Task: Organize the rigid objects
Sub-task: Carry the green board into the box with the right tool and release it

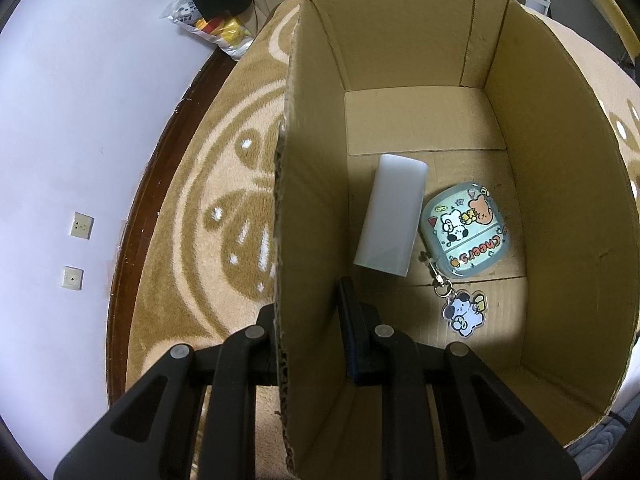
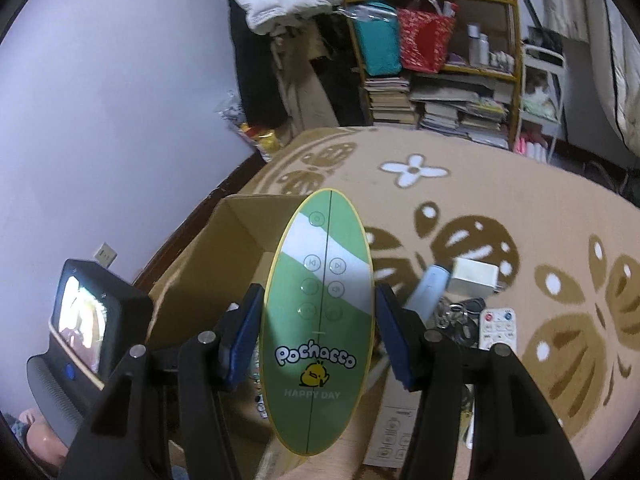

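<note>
Holding: right gripper [image 2: 318,328] — pads pressed on green oval speaker [image 2: 318,300]
Left gripper [image 1: 312,320]: clamped narrow on cardboard box [image 1: 312,160] wall
Inside: white block [image 1: 394,220], cartoon case [image 1: 466,230]

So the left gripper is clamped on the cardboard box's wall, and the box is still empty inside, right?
Not quite. The left gripper is clamped on the cardboard box wall, but the box isn't empty: the left wrist view shows a white rectangular block and a cartoon case with a keychain charm on its floor.
</note>
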Available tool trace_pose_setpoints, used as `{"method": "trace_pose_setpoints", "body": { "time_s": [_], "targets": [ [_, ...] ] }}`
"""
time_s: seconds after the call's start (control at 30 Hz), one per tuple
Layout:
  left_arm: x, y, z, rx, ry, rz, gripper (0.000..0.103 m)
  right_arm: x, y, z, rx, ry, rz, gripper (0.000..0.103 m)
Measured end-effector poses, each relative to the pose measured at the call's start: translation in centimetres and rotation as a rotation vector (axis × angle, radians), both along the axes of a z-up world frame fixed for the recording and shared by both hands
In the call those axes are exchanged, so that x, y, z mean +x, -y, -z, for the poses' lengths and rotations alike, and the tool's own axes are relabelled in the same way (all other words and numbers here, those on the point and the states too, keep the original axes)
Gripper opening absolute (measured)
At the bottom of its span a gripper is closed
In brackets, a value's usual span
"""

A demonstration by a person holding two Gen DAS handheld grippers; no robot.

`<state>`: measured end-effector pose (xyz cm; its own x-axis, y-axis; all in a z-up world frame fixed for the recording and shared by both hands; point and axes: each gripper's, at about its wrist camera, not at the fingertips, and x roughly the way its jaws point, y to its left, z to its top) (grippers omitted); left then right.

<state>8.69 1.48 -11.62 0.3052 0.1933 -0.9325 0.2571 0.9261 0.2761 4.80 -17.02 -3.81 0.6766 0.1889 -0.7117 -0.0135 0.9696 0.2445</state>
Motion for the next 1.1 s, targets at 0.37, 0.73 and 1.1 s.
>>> {"method": "trace_pose_setpoints", "body": {
  "time_s": [0.37,0.73,1.1],
  "targets": [
    [0.0,-0.1,-0.3,-0.009,-0.006,-0.01,0.02,-0.1,-1.9,0.7,0.076,-0.018,-0.071,0.059],
    [0.1,-0.2,-0.3,-0.009,-0.008,-0.01,0.02,-0.1,-1.8,1.2,0.057,-0.027,-0.066,0.063],
    [0.3,-0.3,-0.1,-0.013,-0.015,-0.011,0.02,0.1,1.0,0.8,0.042,-0.009,0.023,0.09]
  ]
}}
